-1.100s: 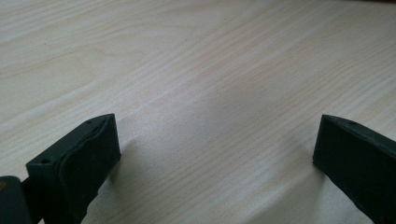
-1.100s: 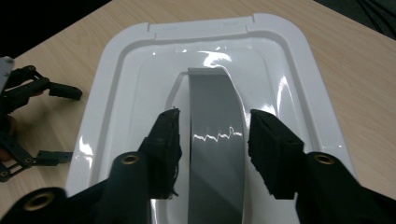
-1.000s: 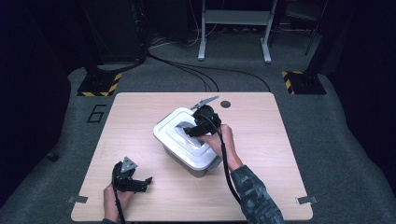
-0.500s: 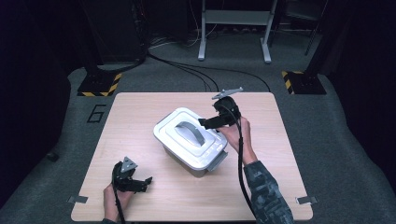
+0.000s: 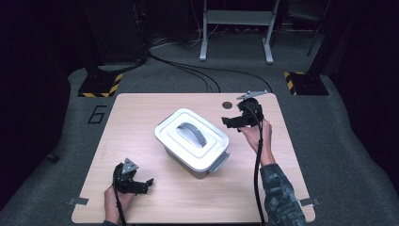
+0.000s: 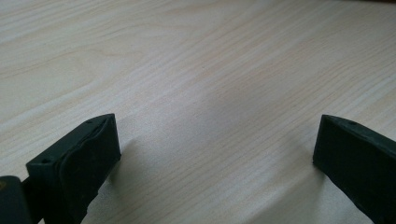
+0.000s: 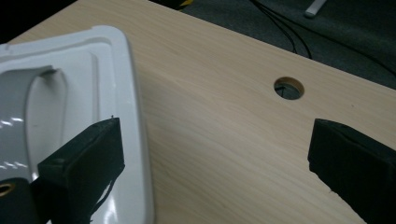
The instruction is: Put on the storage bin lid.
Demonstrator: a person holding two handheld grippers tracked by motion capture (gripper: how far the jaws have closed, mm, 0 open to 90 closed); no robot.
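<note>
At the lower left of the high view, the left claw (image 5: 141,184) lies low on the tabletop (image 5: 141,117), held in the person's left hand (image 5: 115,200) near the front edge. Its jaws stand apart with nothing but bare wood between them, as the left gripper view confirms (image 6: 210,154). It looks parked there, out of the way, well apart from the container so that the other hand has room to work.

In the middle of the high view sits the white container (image 5: 193,141), lid on, turned at an angle to the tabletop's edges. Its grey handle (image 5: 190,134) arches across the recessed top of the lid, and a grey latch (image 5: 221,162) juts from the lower right end. The angle probably suits a reach from the right side, since the handle then lies across that hand's line of approach.

Right of the container, in the upper right of the tabletop, the right claw (image 5: 230,123) hovers just beside the lid's far corner, pointing toward the left of the frame. Its jaws have just been opening and now stand wide, with nothing between them. In the right gripper view the lid's rim (image 7: 135,116) lies behind the left jaw and the round cable hole (image 7: 288,87) shows farther up. My reading is that the handle has been let go.
</note>
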